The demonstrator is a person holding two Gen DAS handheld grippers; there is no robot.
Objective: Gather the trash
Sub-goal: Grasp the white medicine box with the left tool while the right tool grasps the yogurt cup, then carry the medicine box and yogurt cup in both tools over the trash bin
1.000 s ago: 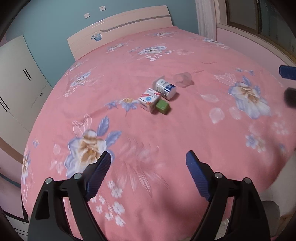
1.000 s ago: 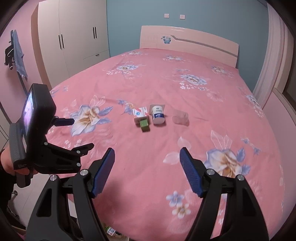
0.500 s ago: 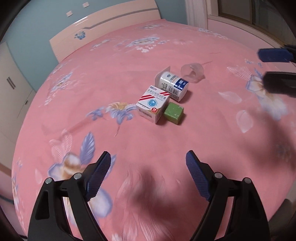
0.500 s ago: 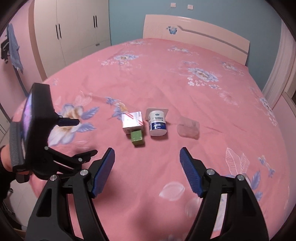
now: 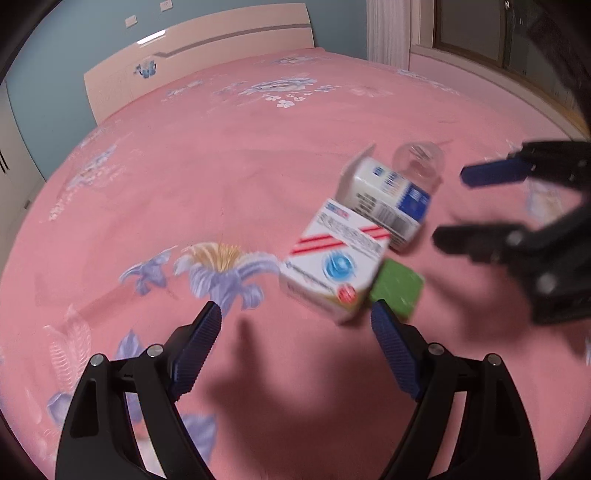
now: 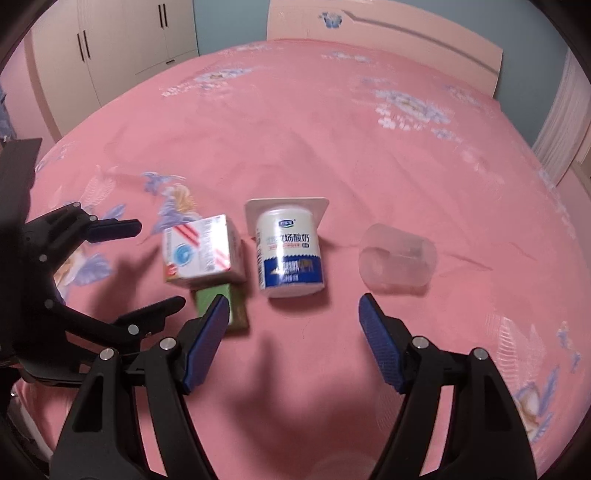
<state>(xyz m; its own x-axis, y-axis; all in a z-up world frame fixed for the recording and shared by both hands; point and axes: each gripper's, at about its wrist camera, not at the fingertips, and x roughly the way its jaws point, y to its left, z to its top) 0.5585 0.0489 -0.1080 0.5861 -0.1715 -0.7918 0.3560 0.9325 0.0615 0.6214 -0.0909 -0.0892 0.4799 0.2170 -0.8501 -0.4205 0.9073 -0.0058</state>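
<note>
Right wrist view: yogurt cup (image 6: 290,251) lies on its side on the pink bedspread (image 6: 332,129), directly ahead between the spread, empty right gripper (image 6: 290,345) fingers, long axis along the approach line; left gripper (image 6: 155,262), also spread, flanks the white carton (image 6: 201,251).

A bedroom lying quiet around a wide bed.
A pink sheet (image 6: 332,122) printed with blue flowers is covering the bed, running back to a pale headboard (image 6: 388,35). A white wardrobe (image 6: 122,40) is standing beside a blue wall (image 5: 55,55), while a curtain (image 5: 388,29) is hanging by the window (image 5: 480,33).
</note>
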